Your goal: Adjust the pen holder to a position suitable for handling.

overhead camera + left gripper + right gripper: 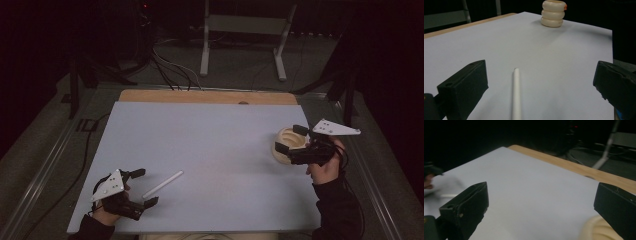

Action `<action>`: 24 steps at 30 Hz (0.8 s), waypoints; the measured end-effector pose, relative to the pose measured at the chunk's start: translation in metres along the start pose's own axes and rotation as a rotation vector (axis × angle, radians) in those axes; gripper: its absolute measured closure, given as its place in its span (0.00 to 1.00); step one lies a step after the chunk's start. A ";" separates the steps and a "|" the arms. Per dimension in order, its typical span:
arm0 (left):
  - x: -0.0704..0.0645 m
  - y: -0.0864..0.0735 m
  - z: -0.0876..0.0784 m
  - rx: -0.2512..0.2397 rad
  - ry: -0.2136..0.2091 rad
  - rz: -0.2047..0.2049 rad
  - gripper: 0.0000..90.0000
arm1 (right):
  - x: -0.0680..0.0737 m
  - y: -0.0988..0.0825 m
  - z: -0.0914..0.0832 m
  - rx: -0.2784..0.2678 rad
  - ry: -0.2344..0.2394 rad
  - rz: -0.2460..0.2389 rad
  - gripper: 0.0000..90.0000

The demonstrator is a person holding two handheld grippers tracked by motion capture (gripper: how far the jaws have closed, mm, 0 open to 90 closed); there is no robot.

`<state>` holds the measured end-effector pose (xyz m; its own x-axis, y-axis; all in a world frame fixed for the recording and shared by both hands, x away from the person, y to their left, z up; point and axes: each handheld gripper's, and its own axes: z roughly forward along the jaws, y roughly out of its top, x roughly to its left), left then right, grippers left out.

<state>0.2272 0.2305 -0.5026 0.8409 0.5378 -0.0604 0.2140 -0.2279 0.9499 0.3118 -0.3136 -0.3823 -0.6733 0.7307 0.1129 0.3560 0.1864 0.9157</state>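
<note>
Overhead first, I saw the left hand-held gripper (141,187) low over the near left part of the desk (210,145), its jaws spread wide. A thin white rod (163,184) lay flat on the pale sheet, its near end between those two jaws and the rest slanting away ahead of them, touching neither. My right hand-held gripper (289,138) sat at the far right side, well apart from the left one, jaws also wide, one on each side of a cream ribbed ring stack (286,142); I could not tell whether either jaw touched it. Each gripper carried its grey three-cornered plate on top.

Next, along the left hand-held gripper (541,83) itself, both black jaws stood far apart at the bottom corners. The white rod (516,95) ran straight forward between them, nearer the left jaw, clear of both. Far ahead and slightly right stood the cream ring stack (553,13), upright, three rounded tiers, with a small orange mark at its upper edge.

Finally, along the right hand-held gripper (540,205), the jaws were again wide and gripping nothing. A blurred cream curve of the ring stack (596,230) showed just inside the right jaw, low down. Far off to the left lay the white rod (449,195), with the other hand a blur beside it.
</note>
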 end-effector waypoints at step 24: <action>0.000 0.000 0.000 0.002 0.000 0.001 0.00 | -0.057 -0.009 0.003 0.107 -0.283 0.224 0.00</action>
<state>0.2277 0.2305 -0.5027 0.8411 0.5377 -0.0594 0.2143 -0.2303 0.9492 0.3491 -0.3554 -0.3986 -0.3710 0.9109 0.1807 0.5499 0.0587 0.8331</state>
